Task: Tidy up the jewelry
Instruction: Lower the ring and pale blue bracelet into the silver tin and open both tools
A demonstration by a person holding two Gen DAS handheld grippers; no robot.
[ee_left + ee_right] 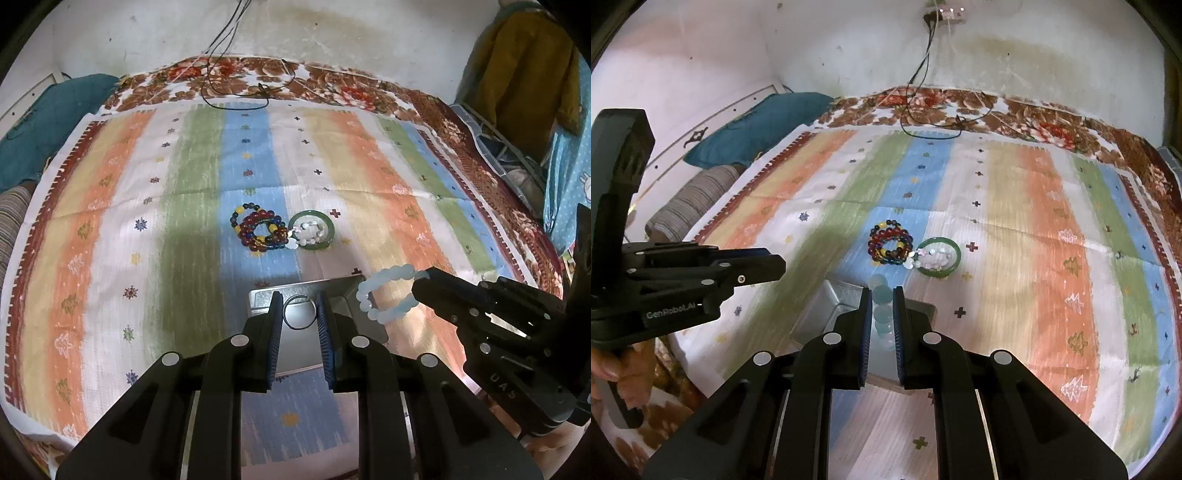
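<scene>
My right gripper (881,308) is shut on a pale blue bead bracelet (384,293), also seen between the pads in the right wrist view (881,308), held just above a silver metal tray (343,291). My left gripper (300,314) is shut on a thin dark ring bangle (299,313) over the same tray (820,314). On the striped cloth beyond lie a heap of dark red and multicoloured bead bracelets (258,230) (891,242) and a green jade bangle (314,232) (940,258) with a white bead bracelet (308,232) on it.
The striped cloth (147,221) covers a bed with a floral blanket (332,85) beneath. A teal pillow (761,125) and a striped pillow (690,203) lie at the left. Black cables (236,88) trail at the far edge. Clothes (528,74) hang at the right.
</scene>
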